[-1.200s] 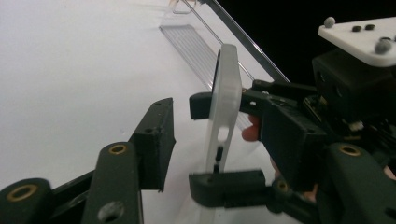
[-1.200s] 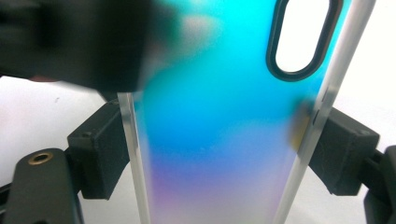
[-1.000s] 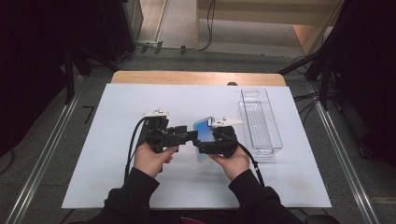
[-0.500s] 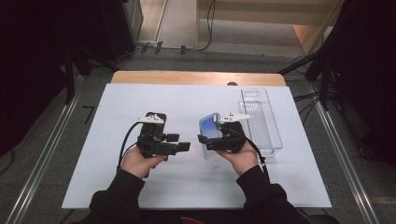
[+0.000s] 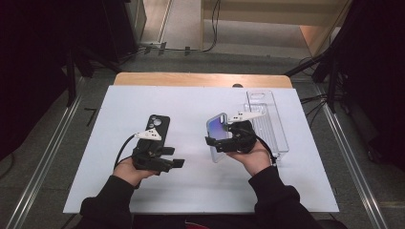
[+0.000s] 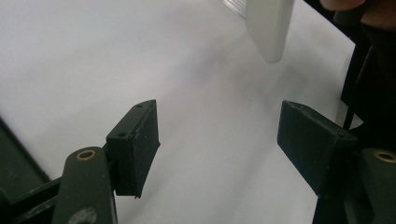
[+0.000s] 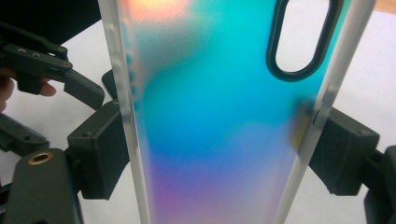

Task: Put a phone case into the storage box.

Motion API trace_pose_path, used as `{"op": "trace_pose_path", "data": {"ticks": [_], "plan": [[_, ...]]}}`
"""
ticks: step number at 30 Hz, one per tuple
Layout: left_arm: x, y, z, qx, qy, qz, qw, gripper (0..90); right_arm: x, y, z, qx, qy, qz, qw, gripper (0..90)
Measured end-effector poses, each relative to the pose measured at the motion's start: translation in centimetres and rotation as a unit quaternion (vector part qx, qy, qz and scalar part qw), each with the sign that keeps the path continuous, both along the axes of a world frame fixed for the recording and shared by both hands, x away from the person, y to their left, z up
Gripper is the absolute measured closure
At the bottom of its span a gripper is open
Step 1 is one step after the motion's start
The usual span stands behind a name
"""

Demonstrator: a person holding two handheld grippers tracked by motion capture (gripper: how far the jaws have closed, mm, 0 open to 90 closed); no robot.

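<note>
Bright even overhead light, dark surroundings, soft shadows, blurry close gripper views

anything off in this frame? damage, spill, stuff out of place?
Nothing stands out. The right gripper clamps the iridescent phone case by its side edges, lifted off the white mat. The black phone lies flat beside the open, empty left gripper. The clear tray sits square, no spill.
</note>
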State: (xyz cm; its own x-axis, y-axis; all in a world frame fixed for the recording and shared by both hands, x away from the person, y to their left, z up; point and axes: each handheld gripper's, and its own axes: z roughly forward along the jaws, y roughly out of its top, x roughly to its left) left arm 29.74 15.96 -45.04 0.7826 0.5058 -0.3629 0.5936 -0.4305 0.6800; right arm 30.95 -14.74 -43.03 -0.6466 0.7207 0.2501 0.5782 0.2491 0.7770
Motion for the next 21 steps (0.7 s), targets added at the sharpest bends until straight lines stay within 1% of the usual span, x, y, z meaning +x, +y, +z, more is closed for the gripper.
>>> {"op": "trace_pose_path", "data": {"ticks": [2, 3, 5, 7, 10, 11, 14, 16, 18, 19, 20, 21], "plan": [[-0.1, 0.1, -0.1, 0.001, -0.004, -0.001, 1.0000, 29.3, 0.0, -0.1, 0.1, -0.002, 0.001, 0.003, 1.0000, 14.9], [-0.2, 0.5, -0.4, 0.006, -0.002, -0.001, 1.0000, 29.3, 0.0, -0.2, 0.2, -0.002, 0.003, 0.004, 1.0000, 14.9], [-0.3, 0.6, -0.5, 0.004, -0.003, 0.000, 1.0000, 29.3, 0.1, -0.3, 0.2, -0.003, 0.002, 0.006, 1.0000, 14.9], [-0.5, 1.0, -0.8, 0.011, -0.002, -0.002, 0.9999, 29.3, 0.1, -0.4, 0.4, 0.000, 0.005, 0.008, 1.0000, 14.9], [-0.7, 1.3, -1.0, 0.013, -0.001, -0.002, 0.9999, 29.3, 0.1, -0.4, 0.5, 0.002, 0.007, 0.009, 0.9999, 14.9], [-0.7, 1.5, -1.0, 0.016, 0.000, -0.002, 0.9999, 29.4, 0.1, -0.6, 0.6, 0.000, 0.007, 0.008, 0.9999, 14.9], [-0.9, 1.9, -1.1, 0.016, 0.002, 0.001, 0.9999, 29.3, 0.1, -0.7, 0.8, 0.000, 0.007, 0.007, 0.9999, 14.9], [-1.1, 2.4, -1.2, 0.018, 0.001, 0.007, 0.9998, 29.3, 0.1, -1.0, 1.1, -0.003, 0.005, 0.001, 1.0000, 14.9], [-1.2, 2.5, -1.2, 0.018, 0.001, 0.008, 0.9998, 29.3, 0.1, -1.2, 1.3, 0.001, 0.005, -0.003, 1.0000, 14.9], [-1.4, 2.7, -1.2, 0.020, 0.000, 0.026, 0.9995, 29.5, 0.1, -1.5, 1.7, 0.006, 0.004, -0.007, 0.9999, 14.9], [-1.4, 2.7, -1.2, 0.020, 0.000, 0.026, 0.9995, 29.7, 0.1, -1.5, 1.7, 0.006, 0.004, -0.007, 0.9999, 14.9], [-1.4, 2.8, -1.1, 0.020, 0.001, 0.033, 0.9992, 29.7, 0.2, -1.7, 2.0, 0.006, 0.000, -0.010, 0.9999, 14.9]]}}
